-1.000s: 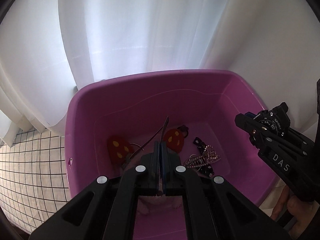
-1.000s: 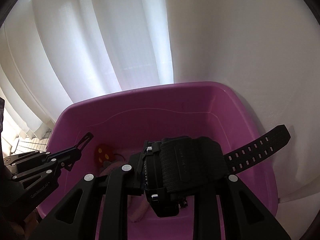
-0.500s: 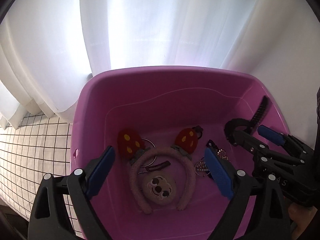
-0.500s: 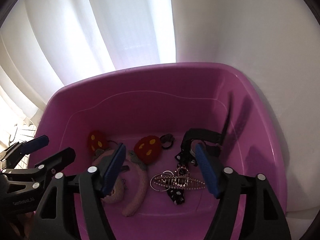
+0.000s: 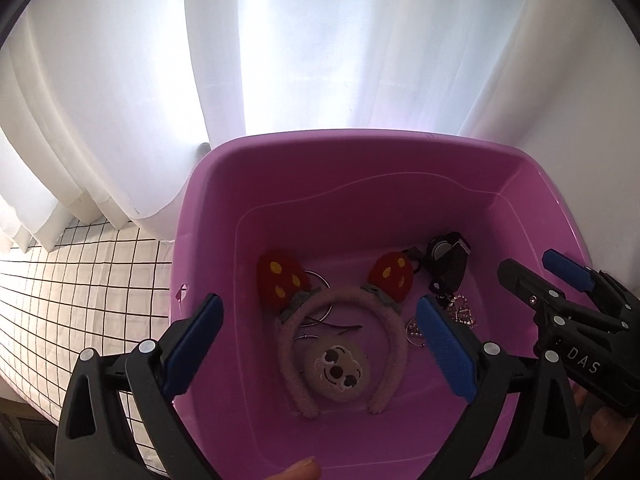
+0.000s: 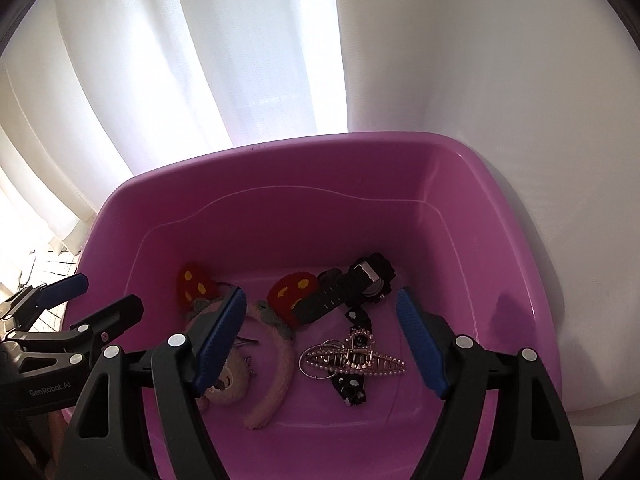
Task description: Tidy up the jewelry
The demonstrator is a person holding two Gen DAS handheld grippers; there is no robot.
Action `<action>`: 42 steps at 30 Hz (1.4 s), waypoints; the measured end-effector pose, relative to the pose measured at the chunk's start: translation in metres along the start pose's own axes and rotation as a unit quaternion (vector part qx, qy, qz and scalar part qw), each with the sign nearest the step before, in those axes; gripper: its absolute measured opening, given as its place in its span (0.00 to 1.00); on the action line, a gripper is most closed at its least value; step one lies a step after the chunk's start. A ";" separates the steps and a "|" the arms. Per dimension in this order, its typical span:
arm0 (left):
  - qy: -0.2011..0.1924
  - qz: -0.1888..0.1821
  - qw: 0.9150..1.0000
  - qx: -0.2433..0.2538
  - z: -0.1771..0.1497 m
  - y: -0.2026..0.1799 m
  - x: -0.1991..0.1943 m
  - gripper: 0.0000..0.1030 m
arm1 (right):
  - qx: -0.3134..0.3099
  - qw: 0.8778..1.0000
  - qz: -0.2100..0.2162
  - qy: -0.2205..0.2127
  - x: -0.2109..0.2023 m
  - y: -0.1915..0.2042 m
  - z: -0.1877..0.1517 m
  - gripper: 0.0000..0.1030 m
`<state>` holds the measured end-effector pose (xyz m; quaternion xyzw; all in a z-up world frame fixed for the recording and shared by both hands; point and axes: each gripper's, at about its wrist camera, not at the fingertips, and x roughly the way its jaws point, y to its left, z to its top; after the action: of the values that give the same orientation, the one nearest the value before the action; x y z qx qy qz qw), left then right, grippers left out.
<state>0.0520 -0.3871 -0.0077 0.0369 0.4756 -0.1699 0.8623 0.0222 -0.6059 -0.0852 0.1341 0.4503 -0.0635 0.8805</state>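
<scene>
A purple plastic tub [image 5: 360,168] [image 6: 320,168] holds the jewelry. In it lie a pink fuzzy headband [image 5: 344,320] [image 6: 276,376] with two red spotted ears, a black watch [image 5: 446,260] [image 6: 352,284], a pink pearl hair claw [image 6: 352,360], a thin hairpin [image 5: 340,328] and hoop rings [image 5: 320,300]. My left gripper [image 5: 320,344] is open and empty above the headband. My right gripper [image 6: 320,340] is open and empty above the hair claw; it also shows in the left wrist view [image 5: 560,292].
White curtains [image 5: 280,60] hang behind the tub. A white cloth with a black grid [image 5: 80,288] lies left of the tub. A white wall [image 6: 520,80] stands at the right.
Both grippers have opened. The left let go of the thin hairpin and the right let go of the black watch; both now lie in the tub.
</scene>
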 end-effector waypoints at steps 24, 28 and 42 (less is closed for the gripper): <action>-0.013 0.008 1.000 0.000 0.002 0.007 -0.011 0.92 | -0.021 1.000 0.012 0.000 -0.008 0.012 -0.009 0.72; -0.016 0.009 1.000 0.001 0.003 0.008 -0.014 0.92 | -0.023 1.000 0.012 0.000 -0.007 0.011 -0.008 0.72; -0.024 0.006 1.000 0.003 0.002 0.012 -0.021 0.92 | -0.025 1.000 0.012 0.001 -0.009 0.017 -0.009 0.72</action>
<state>0.0475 -0.3709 0.0100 0.0386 0.4539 -0.1673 0.8744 0.0138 -0.5870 -0.0804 0.1173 0.4512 -0.0415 0.8837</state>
